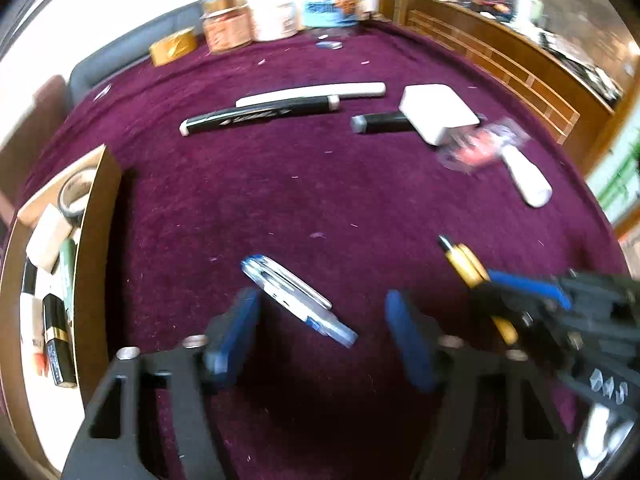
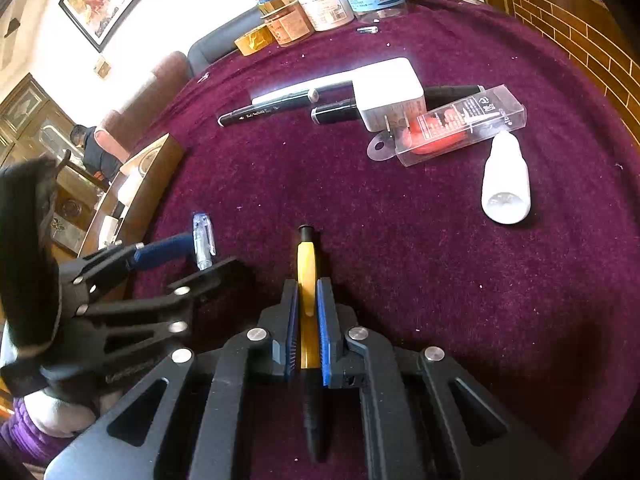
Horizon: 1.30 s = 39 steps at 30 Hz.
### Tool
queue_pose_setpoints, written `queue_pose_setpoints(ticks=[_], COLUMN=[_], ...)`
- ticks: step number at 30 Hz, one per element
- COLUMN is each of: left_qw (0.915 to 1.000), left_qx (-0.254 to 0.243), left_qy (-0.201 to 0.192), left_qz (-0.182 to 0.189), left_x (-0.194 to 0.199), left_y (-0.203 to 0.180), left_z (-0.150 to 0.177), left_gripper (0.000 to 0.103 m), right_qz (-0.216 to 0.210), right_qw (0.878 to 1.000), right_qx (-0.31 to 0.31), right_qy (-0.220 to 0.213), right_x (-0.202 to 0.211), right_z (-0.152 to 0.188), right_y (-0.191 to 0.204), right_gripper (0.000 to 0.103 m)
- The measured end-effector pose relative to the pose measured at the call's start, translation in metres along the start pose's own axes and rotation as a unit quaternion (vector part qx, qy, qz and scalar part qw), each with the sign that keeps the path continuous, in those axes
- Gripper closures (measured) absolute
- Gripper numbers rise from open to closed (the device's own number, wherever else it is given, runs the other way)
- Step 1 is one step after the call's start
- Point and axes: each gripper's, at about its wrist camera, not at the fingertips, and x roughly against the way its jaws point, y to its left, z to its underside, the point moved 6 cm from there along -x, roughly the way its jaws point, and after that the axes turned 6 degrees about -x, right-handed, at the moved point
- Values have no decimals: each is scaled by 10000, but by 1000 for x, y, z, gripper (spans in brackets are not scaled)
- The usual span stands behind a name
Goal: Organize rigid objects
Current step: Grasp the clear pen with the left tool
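Right hand-held gripper [image 2: 307, 312] clamped on yellow pen [image 2: 306, 276], long axis running along the fingers, black tip pointing away toward far bench edge. Left hand-held gripper [image 1: 320, 320] apart, straddling clear blue pen [image 1: 298, 300] lying diagonally on purple bench [image 1: 280, 184], pads not pressing it. Cardboard box [image 1: 98, 240] to the left, already holding small items. Farther out: black marker [image 1: 260, 114], white stick [image 1: 312, 94], white charger [image 1: 438, 114], clear packet [image 1: 476, 146], white bottle [image 1: 526, 178]. Jars and tape roll at far edge. Open cloth between pens and box.
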Motion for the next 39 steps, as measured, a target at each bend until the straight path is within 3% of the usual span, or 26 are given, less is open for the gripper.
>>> queue_pose_setpoints(ticks=[1, 2, 3, 14, 23, 28, 34, 37, 39], left_qw=[10000, 9999, 9998, 9986, 9906, 9854, 9913, 9974, 9972], left_qx=[-63, -84, -99, -45, 859, 1197, 744, -78, -602], left_qy=[5, 27, 58, -209, -131, -283, -345, -482, -433], left_qz=[38, 93, 142, 494, 1056, 1177, 1029, 529, 138], left_x=[4, 7, 8, 26, 24, 28, 27, 21, 9], left_y=[-1, -2, -3, -18, 18, 35, 14, -14, -30], left_z=[3, 4, 6, 11, 22, 26, 15, 0, -5], left_gripper=[69, 85, 92, 98, 94, 76, 66, 61, 60], right_qz=[-21, -31, -37, 336, 54, -209, -320, -318, -238], right_qw=[10000, 10000, 10000, 9989, 9996, 9992, 9987, 9988, 9991], right_qx=[-13, -19, -26, 227, -23, -221, -285, -275, -213], right_qy=[-16, -26, -49, -243, -285, -273, -268, -269, -269], right_x=[0, 0, 0, 1, 2, 2, 3, 3, 3], right_z=[0, 0, 0, 3, 2, 1, 1, 1, 1], right_y=[0, -1, -1, 5, -1, -7, -8, -8, -7], right_gripper=[97, 97, 97, 97, 96, 96, 96, 96, 96])
